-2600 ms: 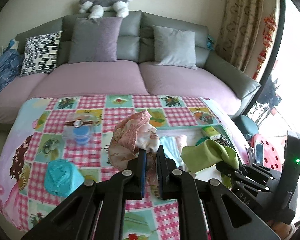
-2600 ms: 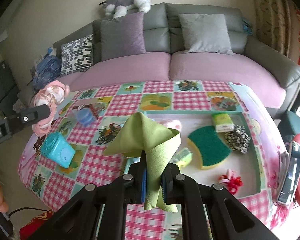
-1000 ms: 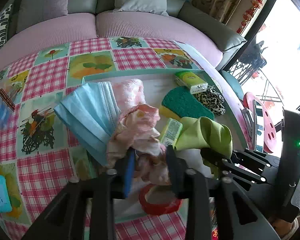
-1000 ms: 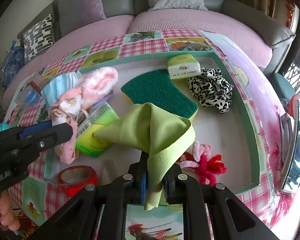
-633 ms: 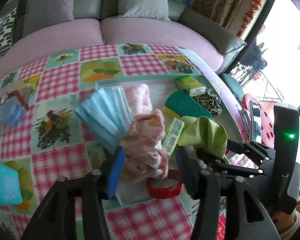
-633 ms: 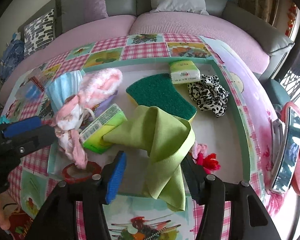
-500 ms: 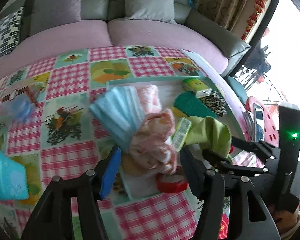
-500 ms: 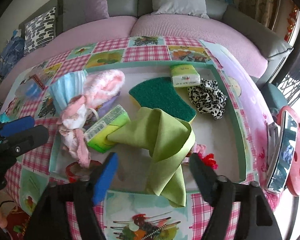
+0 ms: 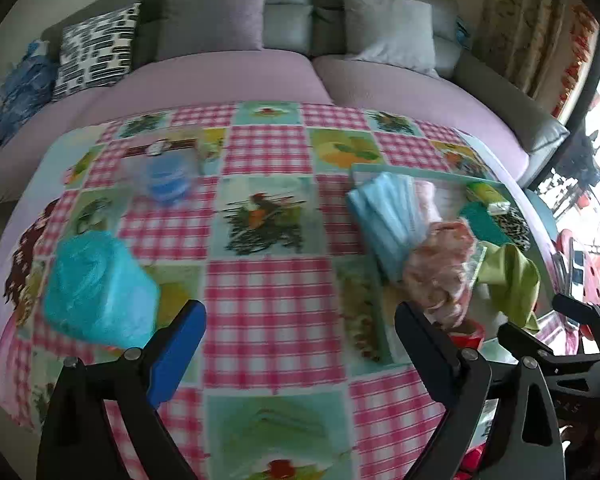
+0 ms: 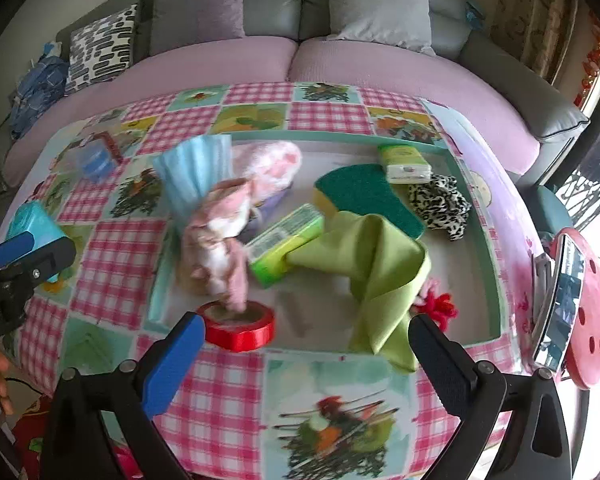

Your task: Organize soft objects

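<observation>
Showing red tape roll (image 10: 239, 325) only rightward

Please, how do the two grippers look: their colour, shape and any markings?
Both the left gripper and the right gripper are matte black, with angular linkage arms joined by round silver screws. On each, one finger carries a bright blue pad and the other is plain black. White lettering, partly cut off, marks the left gripper's body in the right wrist view.

Left gripper (image 9: 300, 326) fingers (image 9: 178, 344) spread wide above the checked tablecloth (image 9: 272, 292).
</observation>
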### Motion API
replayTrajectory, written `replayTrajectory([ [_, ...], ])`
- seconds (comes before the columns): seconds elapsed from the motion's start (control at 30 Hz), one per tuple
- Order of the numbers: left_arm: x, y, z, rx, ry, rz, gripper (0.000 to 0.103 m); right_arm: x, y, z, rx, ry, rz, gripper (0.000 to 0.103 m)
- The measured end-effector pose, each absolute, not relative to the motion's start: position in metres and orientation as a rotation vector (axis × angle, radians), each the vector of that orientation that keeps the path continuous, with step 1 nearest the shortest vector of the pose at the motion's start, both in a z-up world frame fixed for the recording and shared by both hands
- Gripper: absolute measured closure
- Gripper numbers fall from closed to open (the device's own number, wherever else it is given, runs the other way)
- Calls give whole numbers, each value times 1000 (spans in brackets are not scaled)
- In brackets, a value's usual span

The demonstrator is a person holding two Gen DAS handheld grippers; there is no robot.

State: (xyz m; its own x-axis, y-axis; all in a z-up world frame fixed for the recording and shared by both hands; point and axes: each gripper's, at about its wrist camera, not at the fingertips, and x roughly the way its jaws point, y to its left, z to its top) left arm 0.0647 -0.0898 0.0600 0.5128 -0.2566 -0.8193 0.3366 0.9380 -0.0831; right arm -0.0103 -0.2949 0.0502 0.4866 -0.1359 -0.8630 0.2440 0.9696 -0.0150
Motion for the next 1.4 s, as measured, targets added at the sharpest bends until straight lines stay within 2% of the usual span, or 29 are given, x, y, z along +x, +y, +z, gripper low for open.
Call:
replayTrajectory([
  [0.6,32,-27,42,101,969,-185,8,-36,-223,37,105,1047,-188,0],
  [1.4,17,-12,-10,104,1036,-106,8,-45,-209,5,84,1025,-236,0],
])
